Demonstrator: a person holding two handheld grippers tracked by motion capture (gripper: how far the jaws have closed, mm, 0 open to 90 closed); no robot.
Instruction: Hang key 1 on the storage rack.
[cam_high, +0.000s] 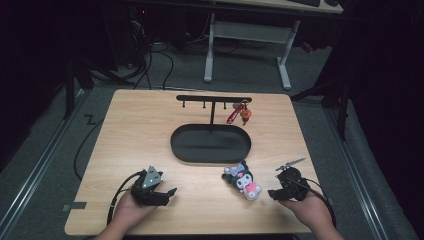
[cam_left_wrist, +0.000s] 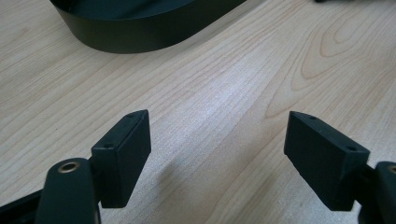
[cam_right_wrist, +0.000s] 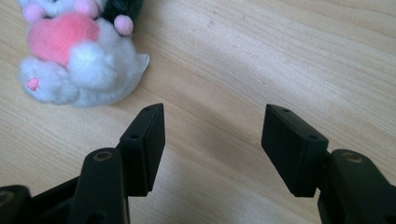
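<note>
Both hands rest low on the pale wooden tabletop (cam_high: 150, 130), jaws spread and empty. Right gripper (cam_right_wrist: 212, 149) view shows the white-and-pink plush toy (cam_right_wrist: 77, 60) close; left gripper (cam_left_wrist: 217, 158) view shows the black oval tray (cam_left_wrist: 140, 32).

The high view looks forward and down from above the near edge of the wooden table (cam_high: 150, 130), taking in its whole top. The left gripper view sits low and close over the wood, facing the black oval tray (cam_left_wrist: 140, 32), which the high view shares. The right gripper view, equally close, faces the plush toy (cam_right_wrist: 79, 60), also seen from above.
</note>
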